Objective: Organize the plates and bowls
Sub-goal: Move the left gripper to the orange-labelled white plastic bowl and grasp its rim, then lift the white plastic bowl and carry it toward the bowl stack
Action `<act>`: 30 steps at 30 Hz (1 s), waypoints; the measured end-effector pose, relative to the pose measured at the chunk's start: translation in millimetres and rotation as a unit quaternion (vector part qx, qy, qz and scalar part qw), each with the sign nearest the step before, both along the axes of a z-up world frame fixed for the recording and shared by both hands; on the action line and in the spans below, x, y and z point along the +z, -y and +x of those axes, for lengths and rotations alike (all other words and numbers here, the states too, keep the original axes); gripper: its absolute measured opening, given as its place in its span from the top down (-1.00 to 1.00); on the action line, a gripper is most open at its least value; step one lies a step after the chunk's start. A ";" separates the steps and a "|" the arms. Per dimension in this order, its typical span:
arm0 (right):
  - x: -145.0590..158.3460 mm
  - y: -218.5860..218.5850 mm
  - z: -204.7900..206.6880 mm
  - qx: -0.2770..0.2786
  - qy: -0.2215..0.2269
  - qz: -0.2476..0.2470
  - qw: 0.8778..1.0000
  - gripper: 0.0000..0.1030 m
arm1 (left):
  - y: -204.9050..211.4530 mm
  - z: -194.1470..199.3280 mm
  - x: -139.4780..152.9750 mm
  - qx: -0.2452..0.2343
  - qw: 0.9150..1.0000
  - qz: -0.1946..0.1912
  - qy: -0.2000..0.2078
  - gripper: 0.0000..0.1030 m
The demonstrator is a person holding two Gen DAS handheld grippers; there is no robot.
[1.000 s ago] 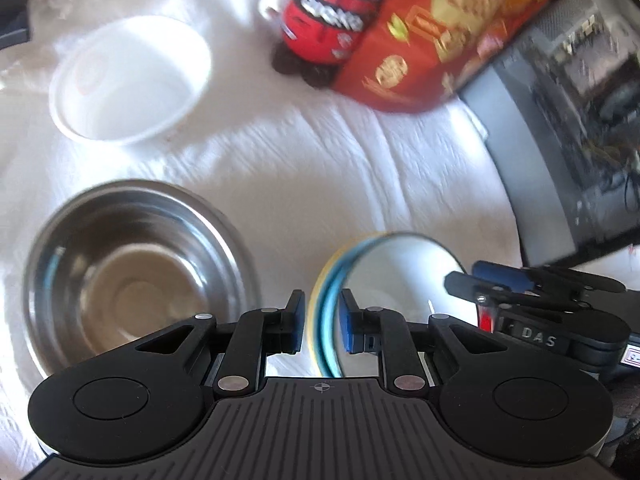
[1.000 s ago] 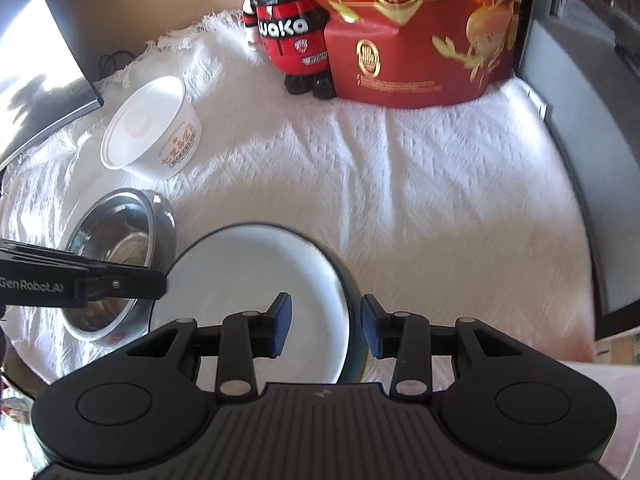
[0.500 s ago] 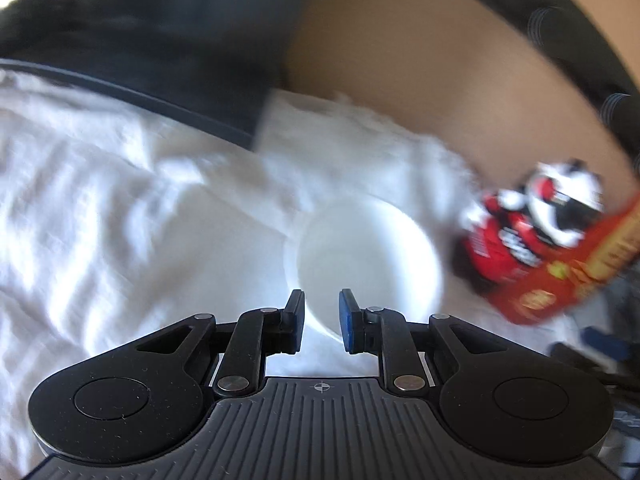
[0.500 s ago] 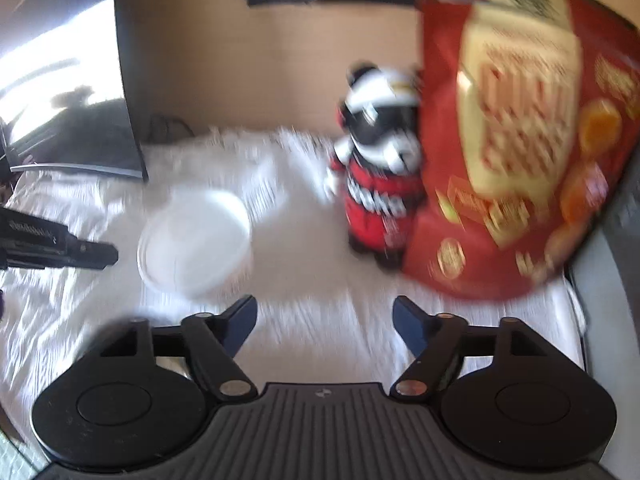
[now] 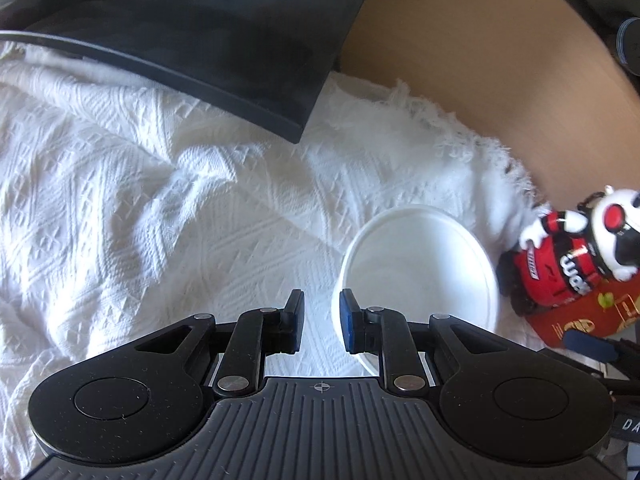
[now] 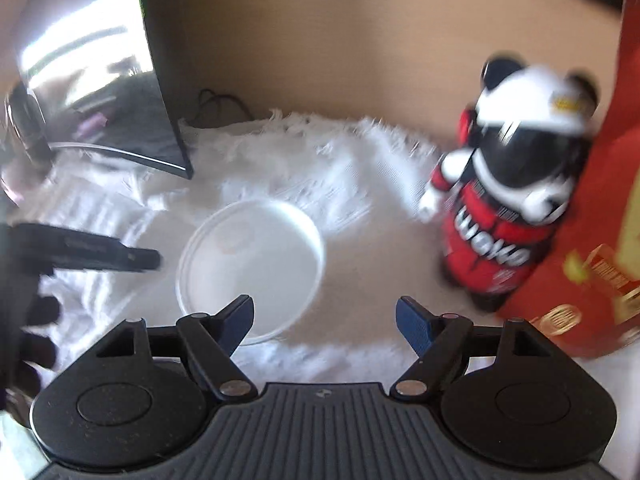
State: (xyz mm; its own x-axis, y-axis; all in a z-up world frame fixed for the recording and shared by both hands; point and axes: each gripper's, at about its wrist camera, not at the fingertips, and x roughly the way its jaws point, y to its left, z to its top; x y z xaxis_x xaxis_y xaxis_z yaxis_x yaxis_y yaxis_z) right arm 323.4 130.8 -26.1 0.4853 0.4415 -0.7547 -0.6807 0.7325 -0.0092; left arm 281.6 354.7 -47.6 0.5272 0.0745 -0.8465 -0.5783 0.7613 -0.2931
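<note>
A white paper bowl (image 5: pixel 416 276) stands upright on the white cloth, and the right wrist view shows the same bowl (image 6: pixel 250 264) ahead and to the left. My left gripper (image 5: pixel 321 320) has its jaws a narrow gap apart with only cloth between them; its right finger overlaps the bowl's left rim. My right gripper (image 6: pixel 325 320) is wide open and holds nothing, its left finger in front of the bowl's near rim. The left gripper's dark tip (image 6: pixel 154 258) reaches in just left of the bowl. No plate or steel bowl is in view.
A dark curved monitor (image 5: pixel 200 20) overhangs the cloth (image 5: pixel 120 180) at the back left. A panda figure in red (image 6: pixel 508 208) and a red snack box (image 6: pixel 600 240) stand right of the bowl. A tan wall closes the back.
Both grippers let go of the blue-rimmed plate they held and swung over to the white bowl. The right jaws opened wide. Plate and steel bowl have left the views.
</note>
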 end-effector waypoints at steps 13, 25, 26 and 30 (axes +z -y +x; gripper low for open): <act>-40.7 -45.2 50.5 -0.020 -0.029 0.007 0.999 -0.53 | -9.4 34.7 -33.2 0.014 1.000 -0.027 0.008 0.57; -88.9 -54.4 81.5 -0.038 -0.142 -0.035 0.989 0.42 | 25.9 73.1 -50.0 -0.043 0.999 -0.011 -0.026 0.58; -82.7 -47.0 79.8 -0.039 -0.141 -0.028 0.989 0.43 | 32.4 72.0 -44.4 -0.047 0.999 -0.012 -0.018 0.58; -51.7 -5.3 68.1 -0.061 -0.129 -0.004 0.990 0.43 | 65.4 77.3 -33.6 -0.081 0.995 -0.049 0.005 0.59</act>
